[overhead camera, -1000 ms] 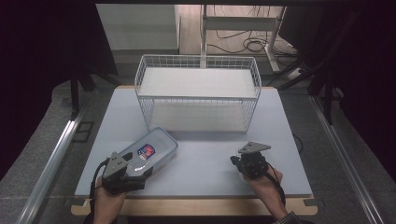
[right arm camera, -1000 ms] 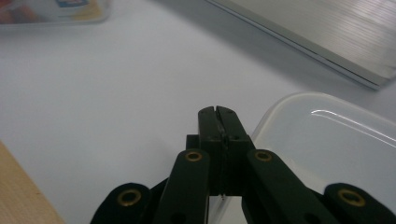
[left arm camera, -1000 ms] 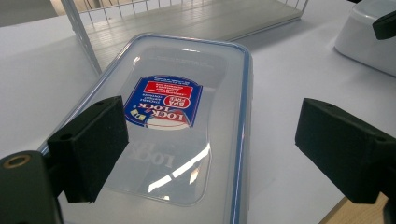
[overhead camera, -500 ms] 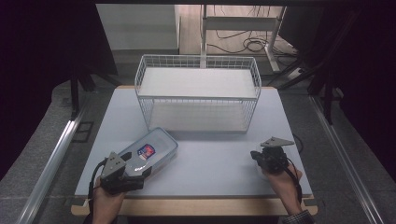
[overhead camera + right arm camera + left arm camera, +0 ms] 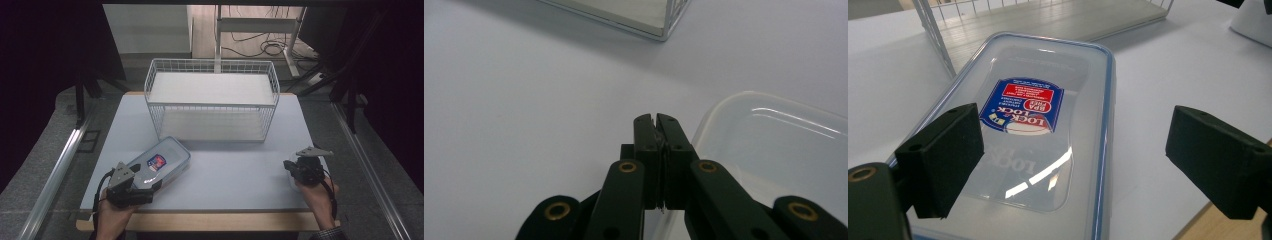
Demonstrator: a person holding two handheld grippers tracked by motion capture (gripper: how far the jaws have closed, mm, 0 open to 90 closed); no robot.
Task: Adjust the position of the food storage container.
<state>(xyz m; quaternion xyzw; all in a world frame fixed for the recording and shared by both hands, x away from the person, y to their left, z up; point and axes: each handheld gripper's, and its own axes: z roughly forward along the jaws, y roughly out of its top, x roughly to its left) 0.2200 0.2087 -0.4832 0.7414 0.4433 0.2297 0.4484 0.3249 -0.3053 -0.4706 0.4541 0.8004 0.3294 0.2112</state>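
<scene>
On the white table [image 5: 225, 175], a Lock&Lock lid [image 5: 1038, 125] is straddled by the spread left gripper [image 5: 1073, 150]; the right gripper [image 5: 657, 122], pressed together, pinches the clear container's [image 5: 774, 145] rim, so fitting the two probably follows.

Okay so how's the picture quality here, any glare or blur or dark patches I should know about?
High view: the table is evenly lit, the surroundings fall into near black, and the wire basket casts a soft shadow forward. Left gripper view: white glare streaks on the clear lid, jaws slightly soft. Right gripper view: a glare line on the clear container, and the basket corner is blurred.
</scene>
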